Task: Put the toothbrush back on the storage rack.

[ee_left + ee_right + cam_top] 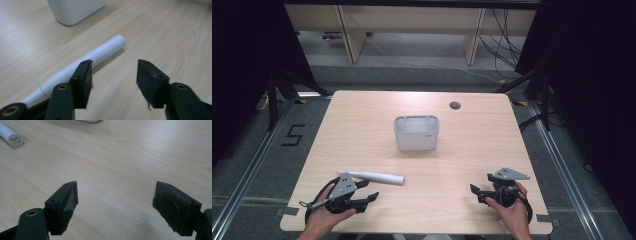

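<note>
Both hands rest at the near table (362,120) edge. The left gripper (371,197) — jaws spread, empty — sits just beside the white tube (373,177), which lies near left, in front of the grey bin (416,132). The right gripper (476,192), near right, also gapes. Its own view shows the tube's printed end cap (15,140).

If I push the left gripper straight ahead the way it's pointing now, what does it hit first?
Probably nothing at first: the open left gripper looks out over bare table. The white tube lies just beside its one jaw and might be brushed. The white bin sits farther off, to that same side.
</note>
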`<action>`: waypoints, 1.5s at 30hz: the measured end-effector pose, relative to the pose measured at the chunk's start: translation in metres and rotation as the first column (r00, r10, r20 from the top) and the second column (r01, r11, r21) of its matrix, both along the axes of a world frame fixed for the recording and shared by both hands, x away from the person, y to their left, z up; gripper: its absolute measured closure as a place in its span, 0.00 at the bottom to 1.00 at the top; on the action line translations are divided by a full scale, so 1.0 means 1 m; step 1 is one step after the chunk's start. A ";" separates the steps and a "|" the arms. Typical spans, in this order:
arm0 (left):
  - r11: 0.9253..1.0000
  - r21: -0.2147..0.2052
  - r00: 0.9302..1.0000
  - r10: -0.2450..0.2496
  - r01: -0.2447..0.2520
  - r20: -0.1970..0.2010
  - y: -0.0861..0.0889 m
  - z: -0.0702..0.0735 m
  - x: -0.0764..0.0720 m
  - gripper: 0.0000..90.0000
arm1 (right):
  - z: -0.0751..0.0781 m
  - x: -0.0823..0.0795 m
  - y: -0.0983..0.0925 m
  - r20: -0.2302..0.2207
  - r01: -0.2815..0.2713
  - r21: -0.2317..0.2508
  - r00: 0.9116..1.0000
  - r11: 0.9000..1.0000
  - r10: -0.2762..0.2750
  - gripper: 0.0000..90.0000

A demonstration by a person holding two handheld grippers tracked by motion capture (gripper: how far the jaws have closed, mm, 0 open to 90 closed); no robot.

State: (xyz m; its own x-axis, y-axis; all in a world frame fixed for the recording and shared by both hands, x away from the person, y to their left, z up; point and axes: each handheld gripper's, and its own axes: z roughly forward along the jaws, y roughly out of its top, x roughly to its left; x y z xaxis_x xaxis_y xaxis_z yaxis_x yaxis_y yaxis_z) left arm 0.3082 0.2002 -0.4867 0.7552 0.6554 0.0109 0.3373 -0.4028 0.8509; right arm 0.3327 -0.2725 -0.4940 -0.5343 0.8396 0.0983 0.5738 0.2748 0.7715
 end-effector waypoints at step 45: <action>0.995 0.085 0.995 -0.051 0.058 -0.080 -0.069 -0.012 0.068 0.97 | -0.001 -0.001 0.004 -0.010 -0.021 0.004 1.000 1.000 0.021 0.24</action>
